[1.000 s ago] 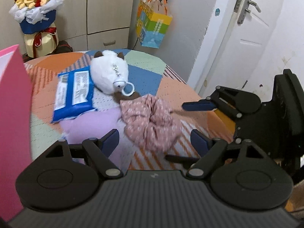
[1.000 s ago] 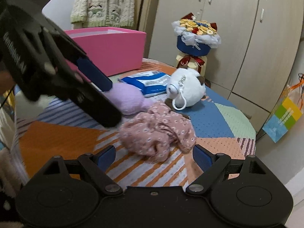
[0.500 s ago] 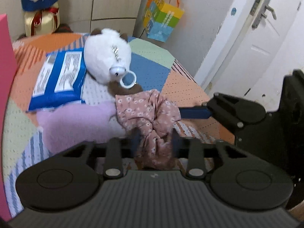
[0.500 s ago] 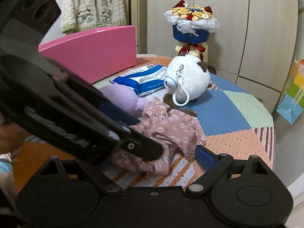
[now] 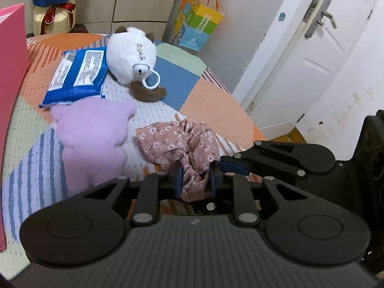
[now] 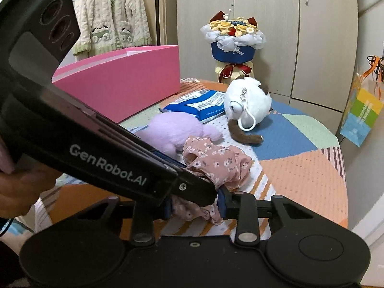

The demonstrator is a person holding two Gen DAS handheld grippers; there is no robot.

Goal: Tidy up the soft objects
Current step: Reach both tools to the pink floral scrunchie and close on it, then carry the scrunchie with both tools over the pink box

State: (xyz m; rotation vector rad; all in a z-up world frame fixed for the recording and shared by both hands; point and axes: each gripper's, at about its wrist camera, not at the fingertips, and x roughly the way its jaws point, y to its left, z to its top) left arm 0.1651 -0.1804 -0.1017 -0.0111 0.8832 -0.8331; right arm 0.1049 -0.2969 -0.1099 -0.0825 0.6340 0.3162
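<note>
Behind the desk (image 6: 300,168), only the right view showed a knitted cardigan (image 6: 108,16) and the full bouquet (image 6: 234,36); only the left view showed the white door (image 5: 319,55). Both tongs were closed narrow on the same pink floral scrunchie (image 5: 182,141), which lay on the desk beside a purple plush toy (image 5: 93,134). The left tongs (image 5: 195,181) pinched its near end, and the right tongs (image 6: 195,207) gripped it too.
</note>
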